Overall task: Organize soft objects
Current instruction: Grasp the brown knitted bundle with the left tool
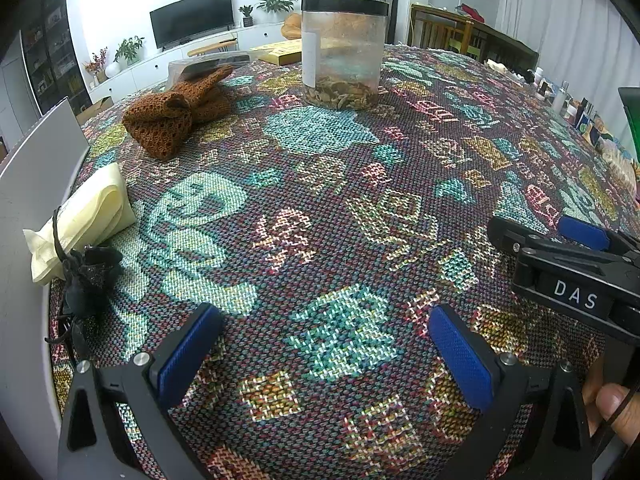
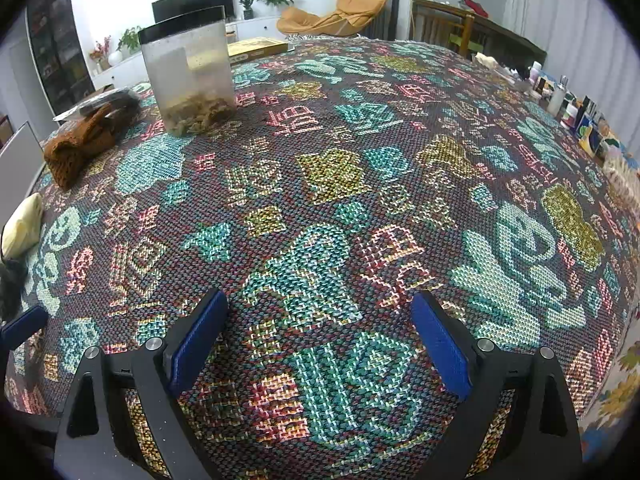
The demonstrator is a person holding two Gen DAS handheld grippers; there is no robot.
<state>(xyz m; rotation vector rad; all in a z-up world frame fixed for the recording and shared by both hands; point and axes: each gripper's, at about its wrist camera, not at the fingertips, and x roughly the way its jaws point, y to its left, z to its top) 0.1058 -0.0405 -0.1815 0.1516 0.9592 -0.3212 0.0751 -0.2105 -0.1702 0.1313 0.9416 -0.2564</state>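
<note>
Both the left tongs and the right tongs are held spread and empty above the patterned worktop. At the left edge a black fabric piece touches a cream cloth. Farther back, a brown knitted cloth is seen near a clear jar.

Left gripper spread, brown knit, jar

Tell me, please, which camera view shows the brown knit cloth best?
The left wrist view: the brown knit cloth is large and unobstructed, its open weave and folds clear. In the right wrist view it sits small at the left edge, foreshortened.
</note>
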